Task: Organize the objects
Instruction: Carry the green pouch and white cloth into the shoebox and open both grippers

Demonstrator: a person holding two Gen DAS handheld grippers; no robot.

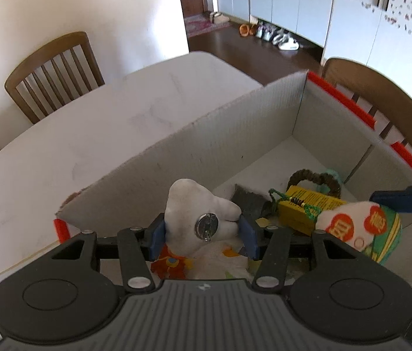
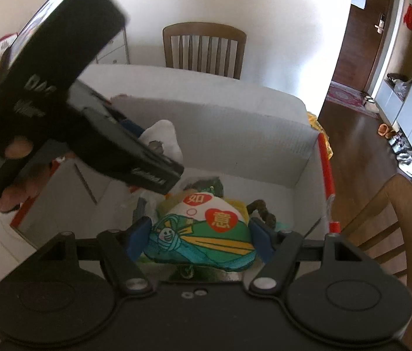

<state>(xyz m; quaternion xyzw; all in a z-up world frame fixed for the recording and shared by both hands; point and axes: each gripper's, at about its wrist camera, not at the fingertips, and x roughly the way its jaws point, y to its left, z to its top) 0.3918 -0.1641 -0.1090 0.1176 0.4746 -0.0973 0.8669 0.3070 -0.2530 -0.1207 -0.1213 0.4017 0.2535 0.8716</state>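
My left gripper (image 1: 203, 231) is shut on a white tooth-shaped plush (image 1: 197, 213) with a metal keyring, held over the near end of a white cardboard box (image 1: 206, 146). My right gripper (image 2: 198, 234) is shut on a green and white zongzi-shaped plush (image 2: 203, 234) with red Chinese characters, held low inside the same box (image 2: 249, 146). That plush also shows in the left wrist view (image 1: 361, 228). The left gripper's body (image 2: 89, 117) fills the upper left of the right wrist view, with the white plush (image 2: 162, 137) showing behind it.
In the box lie a yellow packet (image 1: 308, 204) with a green cord, a brown braided ring (image 1: 317, 178), a dark pouch (image 1: 249, 201) and an orange flower piece (image 1: 171, 263). The box stands on a white table (image 1: 89, 146). Wooden chairs (image 1: 54, 70) (image 2: 387, 228) stand around it.
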